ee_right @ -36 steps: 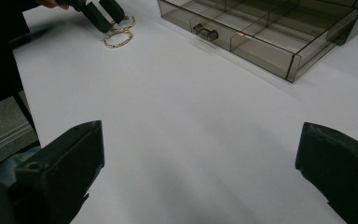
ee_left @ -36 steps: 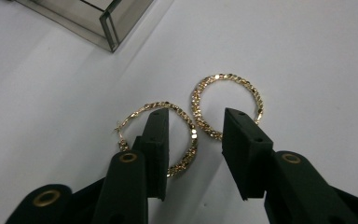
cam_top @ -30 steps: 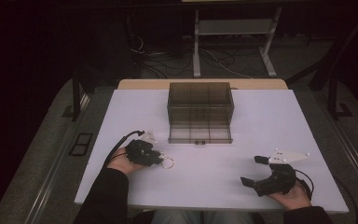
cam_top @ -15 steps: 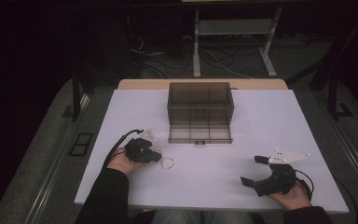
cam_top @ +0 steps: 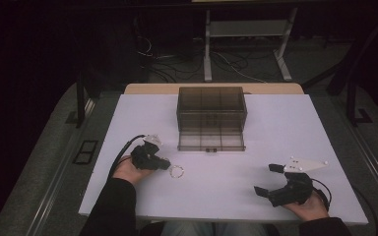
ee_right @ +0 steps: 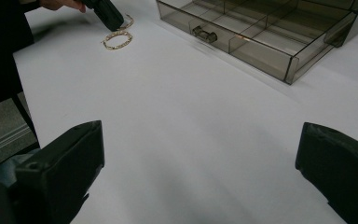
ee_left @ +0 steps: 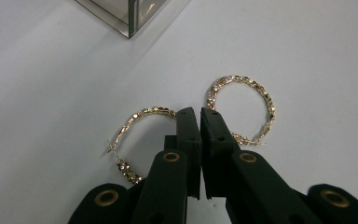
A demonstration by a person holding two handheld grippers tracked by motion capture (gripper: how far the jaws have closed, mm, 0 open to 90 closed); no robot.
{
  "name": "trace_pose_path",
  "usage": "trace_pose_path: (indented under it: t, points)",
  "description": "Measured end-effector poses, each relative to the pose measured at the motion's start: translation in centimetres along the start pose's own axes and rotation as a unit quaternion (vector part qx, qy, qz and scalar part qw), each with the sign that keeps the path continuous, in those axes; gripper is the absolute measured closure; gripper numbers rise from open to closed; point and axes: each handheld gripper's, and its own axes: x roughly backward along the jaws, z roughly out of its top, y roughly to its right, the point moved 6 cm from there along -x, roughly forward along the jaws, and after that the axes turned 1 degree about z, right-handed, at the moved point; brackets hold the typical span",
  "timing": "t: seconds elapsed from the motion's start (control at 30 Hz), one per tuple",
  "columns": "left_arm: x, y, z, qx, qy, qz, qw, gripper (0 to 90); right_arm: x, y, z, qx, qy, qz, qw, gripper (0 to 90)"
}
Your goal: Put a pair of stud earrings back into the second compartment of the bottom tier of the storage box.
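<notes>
- The left gripper (ee_left: 199, 112), jaws having just been closing, is pinching the left hoop earring (ee_left: 135, 135) on the white table (cam_top: 226, 191).
- A second hoop earring (ee_left: 244, 107) is lying just beside.
- The smoky organizer box (cam_top: 211, 118) is sitting beyond.
- The right gripper (cam_top: 268, 178) is resting spread wide, well apart.

Wide bare tabletop (cam_top: 226, 187) between left gripper (cam_top: 166, 164) and right gripper (cam_top: 271, 179). Two hoop earrings (ee_left: 242, 109) just ahead of the left jaws. Smoked drawer box (cam_top: 211, 118) blocking the middle farther back; open strips at both sides.
</notes>
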Motion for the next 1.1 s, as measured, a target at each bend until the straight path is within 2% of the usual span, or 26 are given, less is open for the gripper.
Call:
trace_pose_path:
  t: [0.23, 0.3, 0.57, 0.8, 1.1]
  points:
    - [0.7, -0.5, 0.1, 0.015, 0.018, 0.0, 0.9997, 86.2, 0.0, 0.0, 0.0, -0.001, 0.001, 0.0, 1.0, 0.6]
    - [0.9, -0.5, 0.3, 0.024, 0.03, -0.001, 0.9993, 86.2, 0.0, 0.0, 0.0, -0.001, 0.001, 0.0, 1.0, 0.6]
    - [1.6, -0.6, 0.6, 0.026, 0.042, -0.001, 0.9988, 86.2, 0.0, 0.0, 0.0, 0.0, -0.001, 0.0, 1.0, 0.6]
    - [2.5, -0.6, 1.4, 0.02, 0.054, 0.002, 0.9984, 86.2, 0.0, 0.0, 0.0, -0.002, 0.0, 0.0, 1.0, 0.6]
    - [3.4, -0.7, 2.6, 0.011, 0.056, 0.011, 0.9983, 86.1, 0.0, 0.0, 0.0, -0.002, 0.001, 0.0, 1.0, 0.6]
